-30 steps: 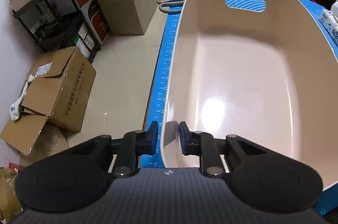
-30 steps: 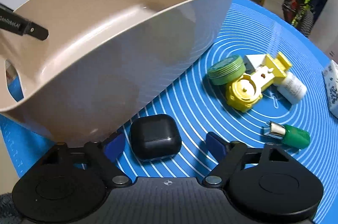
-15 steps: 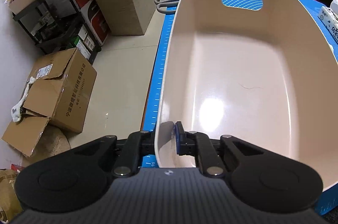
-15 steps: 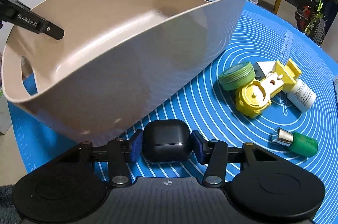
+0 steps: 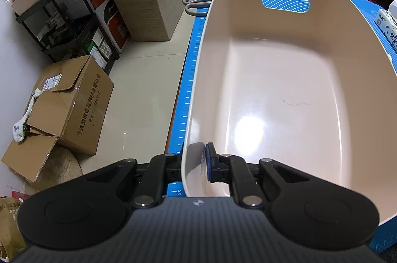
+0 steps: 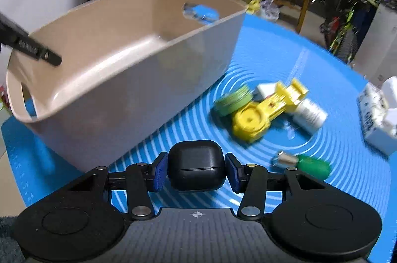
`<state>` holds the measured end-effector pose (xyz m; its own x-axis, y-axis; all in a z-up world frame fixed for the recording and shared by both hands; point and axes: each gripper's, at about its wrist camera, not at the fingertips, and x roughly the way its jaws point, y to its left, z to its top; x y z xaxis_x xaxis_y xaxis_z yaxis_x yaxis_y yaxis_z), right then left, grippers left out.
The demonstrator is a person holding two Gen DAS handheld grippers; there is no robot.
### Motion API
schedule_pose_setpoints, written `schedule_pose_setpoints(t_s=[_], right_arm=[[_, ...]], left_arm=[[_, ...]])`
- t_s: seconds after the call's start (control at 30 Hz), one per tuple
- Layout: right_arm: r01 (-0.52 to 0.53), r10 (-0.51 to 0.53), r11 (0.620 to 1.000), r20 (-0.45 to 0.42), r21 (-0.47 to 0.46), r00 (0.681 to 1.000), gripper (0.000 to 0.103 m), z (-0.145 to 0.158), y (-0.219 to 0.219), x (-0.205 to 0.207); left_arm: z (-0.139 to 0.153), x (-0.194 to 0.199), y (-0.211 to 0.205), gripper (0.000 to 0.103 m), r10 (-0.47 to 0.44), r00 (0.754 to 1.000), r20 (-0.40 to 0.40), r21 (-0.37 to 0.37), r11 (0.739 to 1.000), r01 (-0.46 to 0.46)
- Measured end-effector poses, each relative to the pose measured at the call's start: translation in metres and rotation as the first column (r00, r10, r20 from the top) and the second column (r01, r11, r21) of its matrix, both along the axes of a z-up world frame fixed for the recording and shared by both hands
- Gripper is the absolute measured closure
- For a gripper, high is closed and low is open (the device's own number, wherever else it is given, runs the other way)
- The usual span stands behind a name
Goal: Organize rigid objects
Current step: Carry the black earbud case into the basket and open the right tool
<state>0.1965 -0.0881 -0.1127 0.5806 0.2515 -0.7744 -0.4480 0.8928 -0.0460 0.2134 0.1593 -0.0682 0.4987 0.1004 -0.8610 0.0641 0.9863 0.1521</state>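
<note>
Left wrist view: the left gripper [image 5: 196, 163] is clamped on the near-left rim of the beige plastic basin [image 5: 198, 79]. One finger sits outside the wall and the other, with its blue pad [image 5: 210, 162], presses the inner face. Ahead of the fingers the basin interior holds no objects, and a handle slot in its far wall shows the blue mat [image 5: 184, 109] through it. Beyond the basin's far-left corner, gray scissors [image 5: 196, 4] lie on the mat. A cardboard box [image 5: 67, 109] lies on the floor, left of the fingers.

Right wrist view: the right gripper [image 6: 197, 172] is closed on a black earbud case [image 6: 197, 168], both blue pads flat against its sides, with the case raised off the mat surface. The basin stands ahead and to the left of the fingers, its long outer wall close to the left finger; the left gripper's black body enters the frame at its left rim. Ahead and to the right of the fingers, on the mat, lie a green round tin [image 6: 233, 102], a yellow plastic tool [image 6: 263, 114] touching it, and a white bottle [image 6: 310, 115] against the tool. A small green bottle with a silver cap [image 6: 305, 165] lies just right of the right finger. A white tissue pack [image 6: 377, 114] sits at the far right. This view is motion-blurred.
</note>
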Motion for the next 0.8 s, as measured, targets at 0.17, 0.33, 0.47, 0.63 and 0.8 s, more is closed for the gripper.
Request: schedule_pose_setpoints(t_s=[0.17,0.33,0.47,0.63,0.8], right_arm=[[0.040,-0.042,0.999,0.087,0.028,0.995,0.049,0.030,-0.001,0.002],[0.073,-0.089,0.993,0.167,0.097,0.982,0.049,0.064,0.002,0.010],[0.065,-0.091,0.990,0.217,0.126,0.972,0.049,0.088,0.013,0.021],[0.015,-0.048,0.990,0.234,0.144,0.971,0.049,0.103,0.041,0.036],[-0.033,0.008,0.992,0.198,0.125,0.980,0.049,0.098,0.074,0.050]], left_arm=[[0.000,0.000,0.000,0.088,0.006,1.000,0.003,-0.002,1.000,-0.006],[0.000,0.000,0.000,0.088,0.006,1.000,0.004,-0.001,1.000,-0.006],[0.000,-0.001,0.000,0.088,0.013,1.000,0.006,0.001,1.000,-0.013],[-0.001,-0.001,0.000,0.088,0.017,1.000,0.007,0.002,1.000,-0.017],[-0.001,-0.001,-0.001,0.088,0.016,1.000,0.006,0.002,1.000,-0.016]])
